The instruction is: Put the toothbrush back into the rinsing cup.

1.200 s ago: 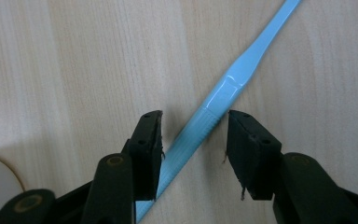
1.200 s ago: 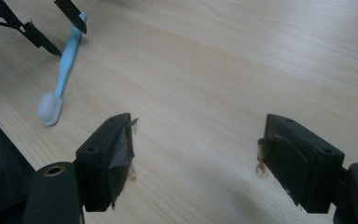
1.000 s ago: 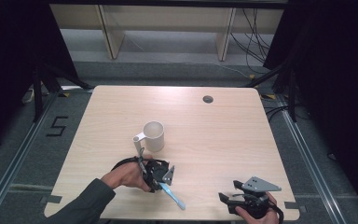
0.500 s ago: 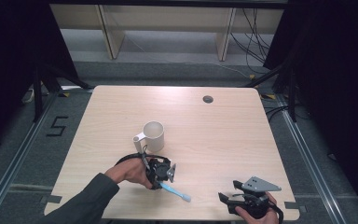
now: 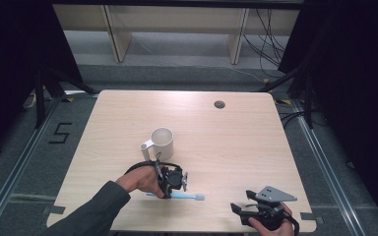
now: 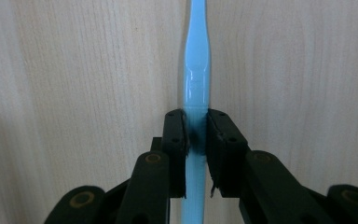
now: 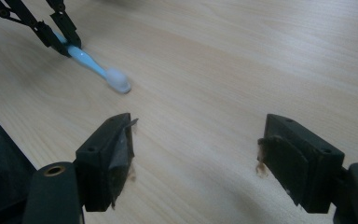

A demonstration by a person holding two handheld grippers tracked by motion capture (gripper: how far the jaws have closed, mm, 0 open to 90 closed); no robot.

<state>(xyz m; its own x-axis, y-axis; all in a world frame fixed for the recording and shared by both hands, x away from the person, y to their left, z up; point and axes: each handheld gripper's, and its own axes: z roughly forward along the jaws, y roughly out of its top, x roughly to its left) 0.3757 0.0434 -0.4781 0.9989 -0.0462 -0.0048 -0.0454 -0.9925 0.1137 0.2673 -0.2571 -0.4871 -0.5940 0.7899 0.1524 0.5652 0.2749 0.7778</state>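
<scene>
Toothbrush (image 6: 196, 84), light, stiff and slick, lies flat near the bench's (image 5: 236, 137) front edge, pinched mid-handle by the left gripper's (image 6: 196, 140) narrow jaws, while the right gripper's (image 7: 196, 154) jaws gape wide, empty.

a light wooden table (image 5: 256, 147) has a small round dark hole (image 5: 219, 104) near its far edge. beyond it stands a pale shelf unit (image 5: 113, 34) on the grey floor (image 5: 177, 73), with cables (image 5: 266, 29) trailing beside its right leg. a "5" mark (image 5: 60, 132) lies on the floor left of the table. black curtains (image 5: 10, 59) hang at both sides.
</scene>
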